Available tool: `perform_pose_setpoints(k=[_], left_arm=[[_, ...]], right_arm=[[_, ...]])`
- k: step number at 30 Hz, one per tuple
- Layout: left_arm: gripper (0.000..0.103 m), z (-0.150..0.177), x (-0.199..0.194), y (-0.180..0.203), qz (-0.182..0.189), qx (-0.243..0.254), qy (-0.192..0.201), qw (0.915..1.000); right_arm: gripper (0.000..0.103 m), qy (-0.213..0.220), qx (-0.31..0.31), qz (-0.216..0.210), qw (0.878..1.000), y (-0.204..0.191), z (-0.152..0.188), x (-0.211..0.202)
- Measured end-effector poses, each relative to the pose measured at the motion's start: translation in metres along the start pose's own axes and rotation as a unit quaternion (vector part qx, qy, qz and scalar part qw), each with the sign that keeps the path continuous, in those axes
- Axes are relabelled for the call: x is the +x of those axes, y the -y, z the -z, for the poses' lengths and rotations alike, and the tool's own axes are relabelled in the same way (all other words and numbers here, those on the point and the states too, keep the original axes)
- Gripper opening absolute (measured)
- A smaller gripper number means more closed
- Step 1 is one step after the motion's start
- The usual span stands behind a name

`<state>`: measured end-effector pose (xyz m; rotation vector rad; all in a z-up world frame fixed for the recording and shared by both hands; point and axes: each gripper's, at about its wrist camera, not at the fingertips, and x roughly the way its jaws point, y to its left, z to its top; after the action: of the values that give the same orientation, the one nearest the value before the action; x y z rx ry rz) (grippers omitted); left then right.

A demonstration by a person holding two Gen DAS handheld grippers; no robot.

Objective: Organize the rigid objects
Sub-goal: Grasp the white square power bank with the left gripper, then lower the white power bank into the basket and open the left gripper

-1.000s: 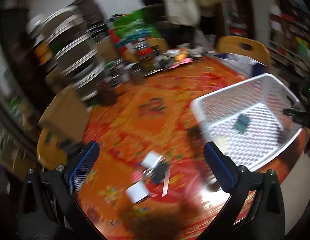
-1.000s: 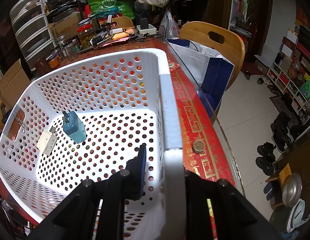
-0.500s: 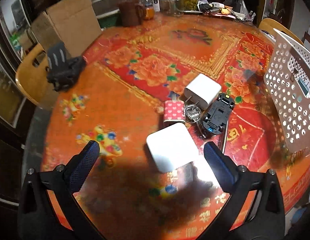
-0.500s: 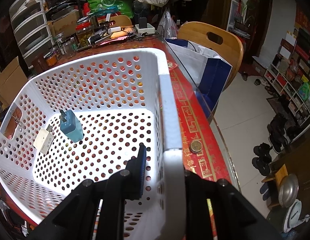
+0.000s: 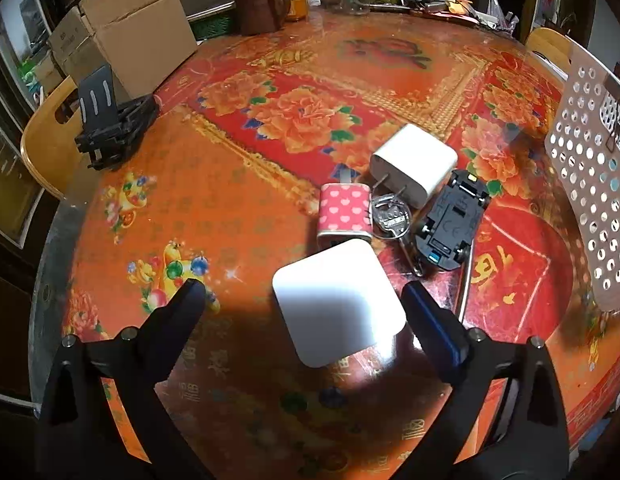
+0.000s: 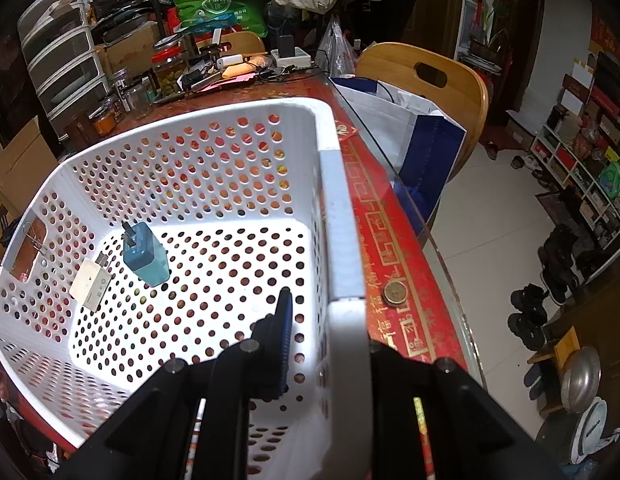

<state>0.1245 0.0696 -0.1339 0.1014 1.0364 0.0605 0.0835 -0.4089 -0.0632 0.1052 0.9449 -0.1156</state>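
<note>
My left gripper [image 5: 305, 296] is open just above the table, its jaws on either side of a white square charger [image 5: 338, 300]. Beyond it lie a pink heart-print charger [image 5: 344, 212], a bunch of keys [image 5: 390, 216], a larger white charger [image 5: 414, 164] and an upturned black toy car [image 5: 450, 220]. My right gripper [image 6: 328, 312] is shut on the right rim of the white perforated basket [image 6: 342, 208]. Inside the basket lie a blue charger [image 6: 145, 254] and a small white adapter [image 6: 89, 282]. The basket's side shows at the right of the left wrist view [image 5: 594, 184].
A thin metal rod [image 5: 466, 280] lies by the car. A black folding stand [image 5: 109, 128] and a cardboard box [image 5: 125, 36] are at the far left. Jars and a brown jug [image 5: 261, 4] line the far edge. A coin [image 6: 394, 292] lies beside the basket. A wooden chair [image 6: 426, 80] stands beyond.
My left gripper has swung away from the basket to the loose objects and come down, so the white square charger now sits between its open jaws. The right gripper keeps its hold on the rim.
</note>
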Motion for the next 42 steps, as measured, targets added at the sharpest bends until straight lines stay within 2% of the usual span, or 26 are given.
perform_pose_setpoints(k=[2, 3, 5, 6, 7, 12, 15, 22, 27, 29, 32, 36, 38, 39, 42], left_arm=[[0.092, 0.0, 0.0, 0.0, -0.002, -0.002, 0.003, 1.0], [0.085, 0.0, -0.001, 0.0, -0.001, -0.003, 0.005, 1.0], [0.068, 0.0, -0.003, 0.0, 0.02, -0.011, 0.006, 0.9997], [0.052, 0.0, -0.003, -0.001, 0.035, -0.017, 0.006, 0.9992], [0.052, 0.0, -0.004, -0.002, 0.042, -0.029, 0.005, 0.9987], [0.052, 0.004, -0.01, -0.007, 0.03, -0.045, 0.02, 0.9983], [0.052, 0.005, -0.027, -0.008, 0.019, -0.04, 0.049, 0.9978], [0.052, 0.001, -0.093, -0.004, 0.003, -0.023, 0.153, 0.988], [0.052, -0.02, -0.144, 0.017, 0.02, 0.005, 0.196, 0.9804], [0.052, -0.035, -0.167, 0.035, 0.04, 0.027, 0.203, 0.978], [0.052, -0.066, -0.191, 0.079, 0.083, 0.072, 0.183, 0.977], [0.053, -0.089, -0.195, 0.158, 0.105, 0.161, 0.15, 0.9698], [0.053, -0.091, -0.184, 0.196, 0.119, 0.201, 0.118, 0.9651], [0.053, -0.091, -0.173, 0.217, 0.128, 0.223, 0.09, 0.9622], [0.053, -0.082, -0.146, 0.261, 0.13, 0.256, 0.027, 0.9575]], right_arm=[[0.016, 0.0, 0.0, 0.0, 1.0, 0.0, 0.0, 0.0], [0.016, 0.0, 0.0, -0.001, 1.0, 0.0, 0.0, 0.0], [0.016, 0.001, 0.0, -0.002, 1.0, 0.0, 0.0, 0.0], [0.016, 0.002, 0.0, -0.002, 1.0, 0.0, 0.0, 0.0], [0.016, 0.002, 0.0, -0.003, 1.0, 0.0, 0.0, 0.0], [0.017, 0.001, 0.001, -0.003, 1.0, 0.0, 0.001, 0.0], [0.017, 0.001, 0.0, -0.003, 1.0, -0.001, 0.001, -0.001], [0.016, 0.004, 0.002, -0.005, 1.0, -0.001, 0.002, -0.001], [0.016, 0.004, 0.002, -0.004, 1.0, -0.001, 0.002, -0.001], [0.016, 0.004, 0.001, -0.004, 1.0, -0.001, 0.003, -0.001], [0.016, 0.004, 0.001, -0.003, 1.0, -0.001, 0.003, -0.001], [0.017, 0.005, 0.001, -0.004, 1.0, 0.0, 0.004, -0.001], [0.017, 0.005, 0.002, -0.004, 1.0, 0.0, 0.004, -0.001], [0.017, 0.004, 0.002, -0.004, 1.0, -0.001, 0.004, -0.001], [0.017, 0.004, 0.002, -0.004, 1.0, -0.001, 0.004, -0.001]])
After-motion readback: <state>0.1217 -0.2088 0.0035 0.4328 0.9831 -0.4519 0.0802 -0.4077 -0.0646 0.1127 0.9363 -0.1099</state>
